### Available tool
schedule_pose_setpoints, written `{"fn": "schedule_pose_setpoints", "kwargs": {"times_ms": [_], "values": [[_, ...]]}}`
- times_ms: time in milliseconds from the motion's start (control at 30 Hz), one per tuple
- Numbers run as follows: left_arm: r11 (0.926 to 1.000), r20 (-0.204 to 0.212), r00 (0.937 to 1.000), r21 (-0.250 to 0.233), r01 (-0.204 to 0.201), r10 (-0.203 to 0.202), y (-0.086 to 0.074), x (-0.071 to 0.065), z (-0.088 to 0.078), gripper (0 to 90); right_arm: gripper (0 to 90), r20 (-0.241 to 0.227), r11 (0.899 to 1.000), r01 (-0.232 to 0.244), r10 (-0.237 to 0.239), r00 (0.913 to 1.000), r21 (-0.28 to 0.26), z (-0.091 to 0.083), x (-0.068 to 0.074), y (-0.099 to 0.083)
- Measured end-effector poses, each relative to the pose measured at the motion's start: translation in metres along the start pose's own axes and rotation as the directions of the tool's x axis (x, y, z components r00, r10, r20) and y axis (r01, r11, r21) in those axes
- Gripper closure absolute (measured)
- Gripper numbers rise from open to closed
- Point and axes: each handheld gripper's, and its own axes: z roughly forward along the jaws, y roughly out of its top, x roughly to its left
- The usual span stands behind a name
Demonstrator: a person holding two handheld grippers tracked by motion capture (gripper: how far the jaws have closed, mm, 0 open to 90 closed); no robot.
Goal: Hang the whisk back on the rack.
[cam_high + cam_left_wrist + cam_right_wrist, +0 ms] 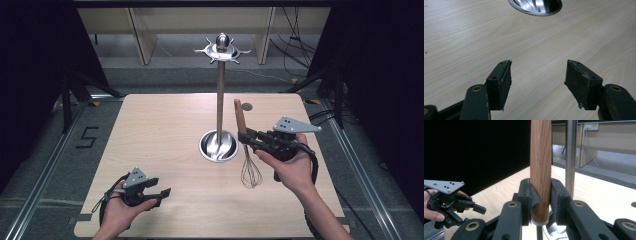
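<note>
A whisk with a wooden handle (239, 116) and wire head (251, 173) hangs upright above the table, handle up. My right gripper (245, 138) is shut on that handle; in the right gripper view the pads (527, 197) press the wooden handle (540, 165) from both sides. Just left of the whisk stands a steel utensil stand: a round base (218, 145), a tall pole (220, 95) and a hooked top (222, 50). My left gripper (159, 194) rests low at the table's front left, open with nothing between its fingers (499, 83).
The light wooden table (165, 130) has a small round grommet (246, 106) behind the whisk. The stand's pole (571, 155) rises close behind the held handle. Dark curtains flank both sides, and cables lie on the floor beyond the far edge.
</note>
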Motion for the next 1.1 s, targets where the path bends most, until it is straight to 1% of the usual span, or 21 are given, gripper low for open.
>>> {"fn": "schedule_pose_setpoints", "kwargs": {"times_ms": [33,200,267,300,333,367,433,533,567,700,733,767,800,833,900,933,967,1000,1033,1067,1100], "values": [[0.9999,0.001,1.0000,-0.009,0.007,-0.007,0.000,-0.001,0.001,36.7,73.4,0.000,1.000,0.008,-0.008,1.0000,-0.002,0.001,0.000,0.002],[1.0000,0.002,1.0000,-0.006,0.007,-0.007,0.000,-0.001,0.000,36.6,73.4,-0.005,1.000,0.018,-0.018,0.9998,-0.007,0.003,0.001,0.006],[1.0000,-0.001,1.0000,0.005,-0.006,0.006,0.000,0.001,-0.001,36.6,73.4,-0.002,1.000,0.025,-0.025,0.9997,-0.012,0.004,0.001,0.008],[0.9999,0.002,1.0000,-0.009,0.008,-0.008,0.000,-0.001,0.000,36.6,73.4,-0.005,1.000,0.014,-0.014,0.9999,-0.015,0.005,0.003,0.009],[0.9999,-0.001,1.0000,-0.007,0.008,-0.008,0.000,-0.001,0.000,36.6,73.4,-0.003,0.999,0.030,-0.030,0.9995,-0.016,0.006,0.002,0.010],[0.9999,0.003,1.0000,-0.009,0.008,-0.007,0.000,-0.001,0.000,36.6,73.4,0.001,1.000,0.025,-0.025,0.9997,-0.009,0.006,0.003,0.011],[0.9999,-0.007,0.9999,0.003,-0.011,0.011,0.000,0.001,-0.001,36.7,73.4,-0.001,0.999,0.034,-0.034,0.9994,-0.016,0.008,0.003,0.013],[1.0000,-0.003,1.0000,0.002,-0.008,0.008,0.000,0.001,-0.001,36.6,73.4,-0.004,1.000,0.025,-0.025,0.9997,-0.019,0.009,0.003,0.015],[1.0000,-0.002,1.0000,0.003,-0.007,0.007,0.000,0.001,-0.001,36.7,73.4,-0.002,0.999,0.046,-0.046,0.9989,-0.024,0.011,0.003,0.016],[1.0000,-0.005,0.9999,0.001,-0.009,0.009,0.000,0.001,-0.001,36.6,73.4,-0.007,0.999,0.034,-0.035,0.9994,-0.024,0.012,0.004,0.018],[1.0000,-0.003,1.0000,0.001,-0.008,0.008,0.000,0.001,-0.001,36.6,73.4,0.004,0.997,0.065,-0.065,0.9979,-0.032,0.012,0.003,0.019],[1.0000,-0.002,1.0000,0.001,-0.001,0.001,0.000,0.000,-0.001,36.6,73.4,0.001,0.999,0.048,-0.048,0.9989,-0.023,0.012,0.004,0.020],[1.0000,-0.002,1.0000,0.001,-0.001,0.001,0.000,0.000,-0.001,36.7,73.4,0.001,0.999,0.048,-0.048,0.9989,-0.023,0.012,0.004,0.020],[1.0000,-0.004,1.0000,0.001,-0.006,0.006,0.000,0.001,-0.002,36.6,73.4,0.010,0.998,0.045,-0.045,0.9990,-0.037,0.014,0.004,0.021],[1.0000,-0.004,1.0000,0.001,-0.007,0.007,0.000,0.001,-0.002,36.6,73.4,-0.003,0.997,0.057,-0.057,0.9983,-0.042,0.015,0.003,0.022],[1.0000,-0.004,1.0000,0.001,-0.007,0.007,0.000,0.001,-0.002,36.6,73.4,0.000,0.999,0.030,-0.030,0.9996,-0.025,0.014,0.005,0.023],[0.9999,0.000,0.9999,0.000,0.012,-0.012,-0.001,0.000,-0.001,36.6,73.4,0.000,0.998,0.046,-0.046,0.9990,-0.035,0.015,0.004,0.025],[0.9999,0.000,0.9999,0.000,0.012,-0.012,-0.001,0.000,-0.001,36.6,73.4,0.000,0.998,0.046,-0.046,0.9990,-0.035,0.015,0.004,0.025],[1.0000,-0.002,1.0000,0.004,-0.008,0.008,0.000,0.001,-0.002,36.6,73.4,0.005,0.998,0.054,-0.054,0.9985,-0.033,0.016,0.004,0.027],[1.0000,-0.001,1.0000,0.004,-0.008,0.008,0.000,0.001,-0.002,36.6,73.4,0.005,0.998,0.045,-0.045,0.9990,-0.034,0.016,0.005,0.028],[1.0000,-0.003,1.0000,0.002,-0.007,0.007,0.000,0.001,-0.002,36.6,73.4,-0.003,0.998,0.051,-0.051,0.9987,-0.041,0.017,0.005,0.029]]}}
